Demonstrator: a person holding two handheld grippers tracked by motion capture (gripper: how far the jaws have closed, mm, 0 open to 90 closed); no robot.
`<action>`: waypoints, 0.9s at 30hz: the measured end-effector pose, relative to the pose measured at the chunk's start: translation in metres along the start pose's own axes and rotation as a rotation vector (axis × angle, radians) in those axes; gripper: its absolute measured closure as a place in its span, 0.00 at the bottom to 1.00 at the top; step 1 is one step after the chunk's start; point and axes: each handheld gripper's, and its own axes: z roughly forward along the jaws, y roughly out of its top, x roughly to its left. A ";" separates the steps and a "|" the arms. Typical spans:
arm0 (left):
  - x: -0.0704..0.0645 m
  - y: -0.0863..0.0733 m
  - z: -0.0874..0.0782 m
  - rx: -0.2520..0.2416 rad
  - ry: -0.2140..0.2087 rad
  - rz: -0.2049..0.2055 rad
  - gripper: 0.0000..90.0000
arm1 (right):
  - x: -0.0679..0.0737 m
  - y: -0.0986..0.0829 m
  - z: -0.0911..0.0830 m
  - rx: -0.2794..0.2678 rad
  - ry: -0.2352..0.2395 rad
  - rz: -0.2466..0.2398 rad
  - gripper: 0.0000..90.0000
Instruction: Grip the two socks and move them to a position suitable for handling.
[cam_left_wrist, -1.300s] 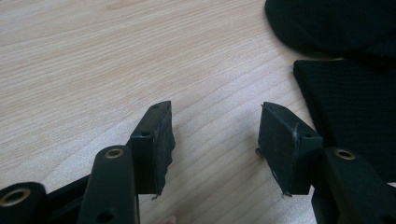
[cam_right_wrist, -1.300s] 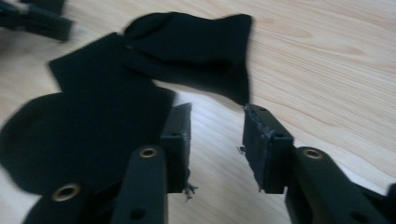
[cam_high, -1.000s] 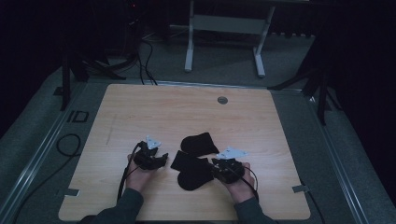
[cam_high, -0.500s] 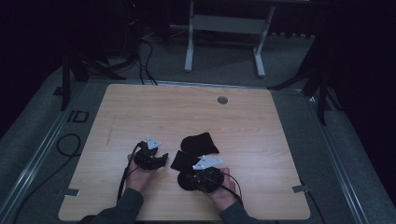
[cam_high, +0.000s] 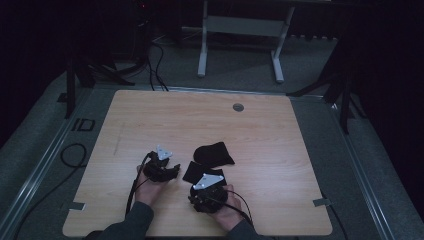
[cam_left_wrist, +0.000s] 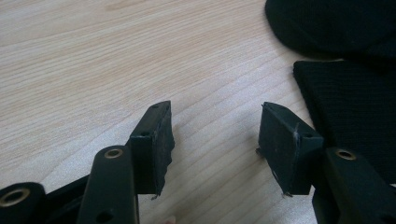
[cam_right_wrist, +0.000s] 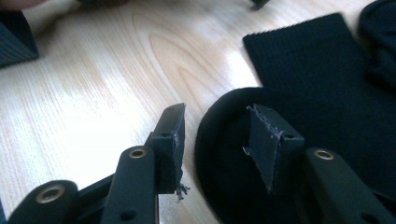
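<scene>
The work looks barely begun: the two black knitted socks lie loose on the pale wood-grain tabletop (cam_high: 280, 135), neither one lifted, paired or folded, so the grasp and whatever comes after it are left to do. The nearer black ribbed sock (cam_right_wrist: 299, 93) lies flat at the lower centre of the tabletop in the high view, its rounded toe toward the person and its straight ribbed cuff edge pointing away; the second black sock (cam_high: 214, 153) sits just beyond it at about one o'clock, bunched into a soft mound, and the two seem to touch or overlap. The right gripper (cam_right_wrist: 217, 144) hangs low over the toe, jaws apart, one over bare wood and the other over the fabric, straddling the toe's edge without clamping it. The left gripper (cam_left_wrist: 215, 144) is at nine o'clock of the socks, jaws apart over bare wood, with the flat sock's edge just beside its right jaw. The knit looks thin, matte and limp.
</scene>
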 end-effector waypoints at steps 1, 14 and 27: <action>-0.001 0.000 0.000 0.001 0.000 0.002 0.52 | 0.001 0.000 0.002 0.009 -0.001 -0.001 0.63; -0.003 0.002 -0.005 -0.001 -0.035 0.004 0.79 | 0.005 -0.003 0.004 0.006 -0.076 -0.033 0.88; -0.019 0.006 -0.013 -0.021 -0.161 0.102 1.00 | 0.010 -0.003 0.004 0.011 -0.043 -0.071 0.93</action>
